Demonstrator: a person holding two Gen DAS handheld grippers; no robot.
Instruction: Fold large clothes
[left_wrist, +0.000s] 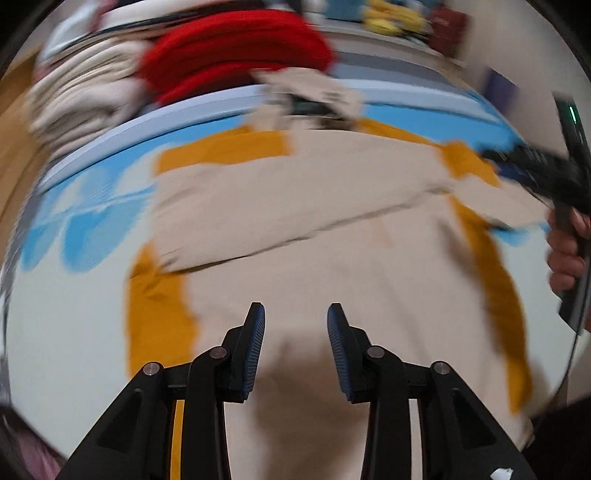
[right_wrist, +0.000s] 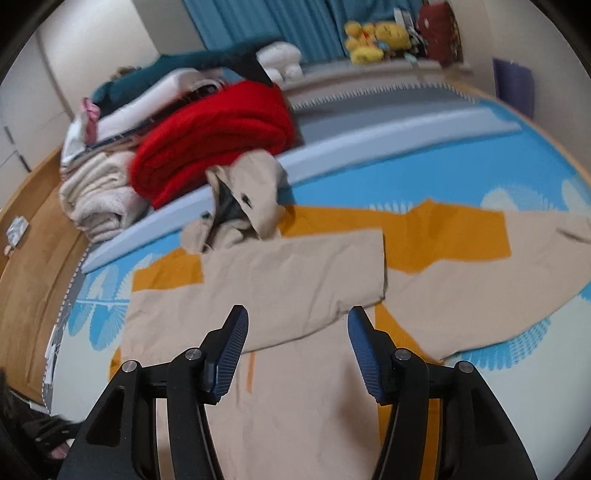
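A large beige coat with orange lining (right_wrist: 288, 288) lies spread flat on a blue and white patterned mat (right_wrist: 480, 155). One sleeve (right_wrist: 280, 280) is folded across its body; the other sleeve (right_wrist: 498, 288) lies out to the right. Its hood (right_wrist: 251, 192) is bunched at the far end. My right gripper (right_wrist: 295, 321) is open and empty, hovering above the coat's middle. My left gripper (left_wrist: 295, 314) is open and empty above the lower body of the coat (left_wrist: 295, 229); that view is blurred. The right gripper and the hand holding it show at the left wrist view's right edge (left_wrist: 546, 173).
A folded red blanket (right_wrist: 218, 136) and a pile of cream and white clothes (right_wrist: 99, 195) sit beyond the mat's far edge. Yellow plush toys (right_wrist: 376, 37) and blue curtains (right_wrist: 266, 22) stand at the back. Wooden floor (right_wrist: 33, 240) lies at the left.
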